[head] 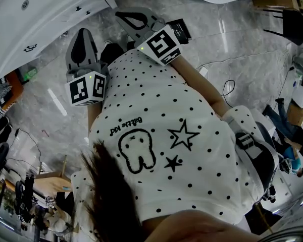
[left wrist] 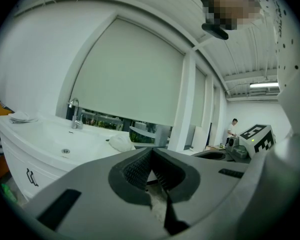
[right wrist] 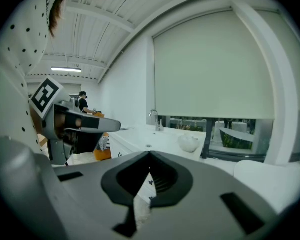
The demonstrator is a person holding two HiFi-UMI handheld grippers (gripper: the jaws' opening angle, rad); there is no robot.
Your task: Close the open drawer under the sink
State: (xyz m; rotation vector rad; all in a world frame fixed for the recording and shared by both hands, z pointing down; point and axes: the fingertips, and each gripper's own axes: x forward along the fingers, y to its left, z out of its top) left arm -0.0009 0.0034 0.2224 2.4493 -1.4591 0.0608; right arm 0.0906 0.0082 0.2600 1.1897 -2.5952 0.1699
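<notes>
While left hand-held gripper (left wrist: 151, 153) and right hand-held gripper (right wrist: 150, 158) sit closed, empty, I'm pre-approach; next: reach sink cabinet (left wrist: 15, 154) ahead, find drawer.

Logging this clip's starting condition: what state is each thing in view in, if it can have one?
left gripper: shut, nothing between its jaws.
right gripper: shut, empty.
window blind: lowered, with a strip of glass bare below.
ceiling light: on.
sink cabinet: cannot tell whether a drawer stands open.

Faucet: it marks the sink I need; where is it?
The faucet stands at left in the left gripper view, at the back of the white sink, below the window blind.
</notes>
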